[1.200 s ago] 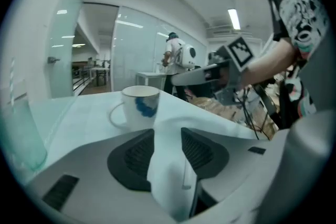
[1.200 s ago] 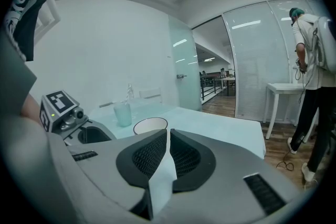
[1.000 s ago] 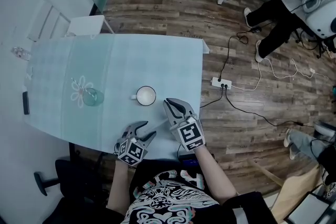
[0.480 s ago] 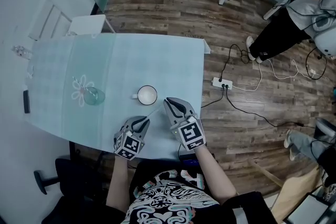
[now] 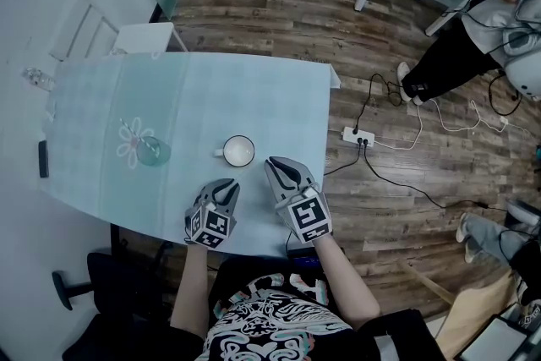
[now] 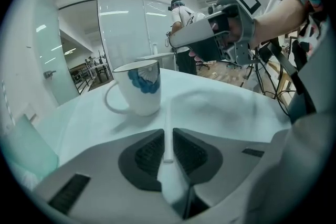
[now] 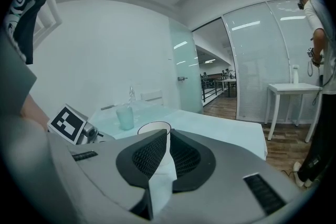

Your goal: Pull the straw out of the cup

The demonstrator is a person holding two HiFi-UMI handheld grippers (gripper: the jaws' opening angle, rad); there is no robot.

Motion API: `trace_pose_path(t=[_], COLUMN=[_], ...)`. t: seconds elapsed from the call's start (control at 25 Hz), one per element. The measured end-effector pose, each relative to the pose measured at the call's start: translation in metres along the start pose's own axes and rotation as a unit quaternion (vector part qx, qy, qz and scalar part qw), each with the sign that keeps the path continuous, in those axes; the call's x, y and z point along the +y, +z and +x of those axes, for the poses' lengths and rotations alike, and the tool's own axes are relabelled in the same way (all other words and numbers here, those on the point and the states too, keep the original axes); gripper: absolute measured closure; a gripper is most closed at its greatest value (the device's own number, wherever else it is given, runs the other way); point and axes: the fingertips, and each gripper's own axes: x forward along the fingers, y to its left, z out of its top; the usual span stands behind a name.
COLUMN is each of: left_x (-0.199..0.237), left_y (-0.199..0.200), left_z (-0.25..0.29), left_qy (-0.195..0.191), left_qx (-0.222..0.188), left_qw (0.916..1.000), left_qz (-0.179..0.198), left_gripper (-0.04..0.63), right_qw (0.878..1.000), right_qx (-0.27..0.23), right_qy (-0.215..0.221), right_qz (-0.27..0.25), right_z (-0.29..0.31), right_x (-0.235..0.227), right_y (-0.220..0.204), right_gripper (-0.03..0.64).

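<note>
Head view and both gripper views. My left gripper [image 5: 226, 186] sits at the near edge of the table [image 5: 254, 89], just near of the cup [image 5: 237, 151]. Its jaws have just been closing in, then easing a touch, and now pinch the straw [image 6: 169, 113] between the pads. The straw's long axis runs straight away from these jaws toward the cup. Its far end lies low beside the cup's right wall, and nothing stands above the rim, so I judge it already free. Any further draw goes nearward along that axis. My right gripper [image 5: 275, 165], near-right of the cup, has its jaws pressed together on nothing. The left hand is plainly the nearer to the straw.
</note>
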Motion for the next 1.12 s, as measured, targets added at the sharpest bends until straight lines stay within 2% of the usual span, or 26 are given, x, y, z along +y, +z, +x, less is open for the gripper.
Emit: trace_pose_path(t=[0.2,0.32,0.44,0.56,0.64,0.68,0.8,0.96,1.12], left_x=[0.0,0.005,0.022,0.036,0.038,0.037,0.033,0.039,0.036], left_y=[-0.001,0.013,0.037,0.059,0.071,0.077,0.095,0.105,0.103], left_z=[0.002,-0.011,-0.045,-0.091,-0.124,-0.138,-0.171,-0.208,-0.23], left_qy=[0.0,0.01,0.042,0.063,0.071,0.07,0.069,0.111,0.108], left_qx=[-0.003,-0.043,-0.122,-0.194,-0.229,-0.24,-0.264,-0.277,-0.295], left_qw=[0.9994,0.9966,0.9839,0.9661,0.9574,0.9547,0.95,0.9453,0.9377], left_qz=[-0.034,-0.07,-0.124,-0.158,-0.161,-0.161,-0.152,-0.131,-0.148], left_gripper=[0.509,0.486,0.486,0.542,0.589,0.589,0.589,0.587,0.589], right_qw=[1.0,1.0,0.998,0.996,0.996,0.995,0.994,0.992,0.99], right_qx=[-0.008,-0.02,-0.05,-0.076,-0.082,-0.087,-0.103,-0.104,-0.109], right_qy=[-0.006,-0.013,-0.024,-0.04,-0.04,-0.039,-0.045,-0.066,-0.082], right_qz=[-0.004,-0.004,-0.007,-0.016,-0.015,-0.012,-0.003,-0.031,-0.039], right_z=[-0.011,-0.025,-0.041,-0.052,-0.056,-0.058,-0.069,-0.074,-0.082], right_x=[0.005,0.01,0.021,0.037,0.053,0.061,0.084,0.116,0.134], right_y=[0.006,0.016,0.038,0.056,0.062,0.064,0.07,0.075,0.083], right_gripper=[0.577,0.577,0.58,0.586,0.588,0.588,0.589,0.591,0.591])
